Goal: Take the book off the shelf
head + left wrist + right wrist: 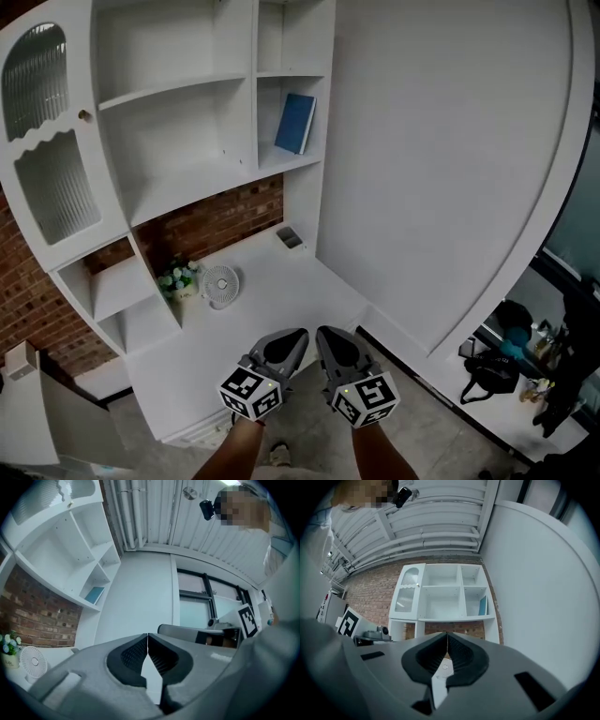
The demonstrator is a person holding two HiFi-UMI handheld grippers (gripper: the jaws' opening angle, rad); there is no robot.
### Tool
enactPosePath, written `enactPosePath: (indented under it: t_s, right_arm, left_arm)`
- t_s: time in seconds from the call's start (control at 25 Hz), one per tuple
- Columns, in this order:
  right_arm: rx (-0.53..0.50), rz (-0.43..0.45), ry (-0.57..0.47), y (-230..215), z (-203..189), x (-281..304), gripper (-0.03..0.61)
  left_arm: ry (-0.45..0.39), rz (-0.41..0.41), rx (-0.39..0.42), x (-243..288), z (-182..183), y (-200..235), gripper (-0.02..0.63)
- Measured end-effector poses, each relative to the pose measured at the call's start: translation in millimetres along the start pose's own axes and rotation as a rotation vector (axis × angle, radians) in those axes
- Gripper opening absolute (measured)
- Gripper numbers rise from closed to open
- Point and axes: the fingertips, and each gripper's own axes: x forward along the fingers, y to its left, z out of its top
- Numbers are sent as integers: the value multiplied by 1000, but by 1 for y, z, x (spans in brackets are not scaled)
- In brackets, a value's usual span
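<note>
A blue book (pixel 295 123) leans upright in the right-hand compartment of the white shelf unit (pixel 187 178). It also shows small in the left gripper view as the book (pixel 95 594) and in the right gripper view as the book (pixel 482 605). My left gripper (pixel 296 335) and right gripper (pixel 324 332) are side by side low in the head view, well short of the shelf, above the desk's front edge. Both are shut with nothing between the jaws. The left gripper (pixel 147 635) and the right gripper (pixel 447 633) each show their tips meeting.
On the white desk surface (pixel 281 291) under the shelves stand a small white fan (pixel 220 284) and a pot of flowers (pixel 178 278), and a small dark object (pixel 290 237) lies near the wall. A ribbed-glass cabinet door (pixel 42 141) is at left. Bags (pixel 492 366) lie at right.
</note>
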Motion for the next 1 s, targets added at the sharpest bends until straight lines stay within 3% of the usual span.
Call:
enactPosePath:
  t_s: [0.6, 1.0]
  right_arm:
    - [18, -10, 7, -31, -16, 104, 17]
    - [27, 0, 32, -42, -24, 132, 17]
  left_arm:
    - [-27, -26, 7, 44, 16, 102, 10]
    - [-38, -15, -13, 50, 12, 130, 11]
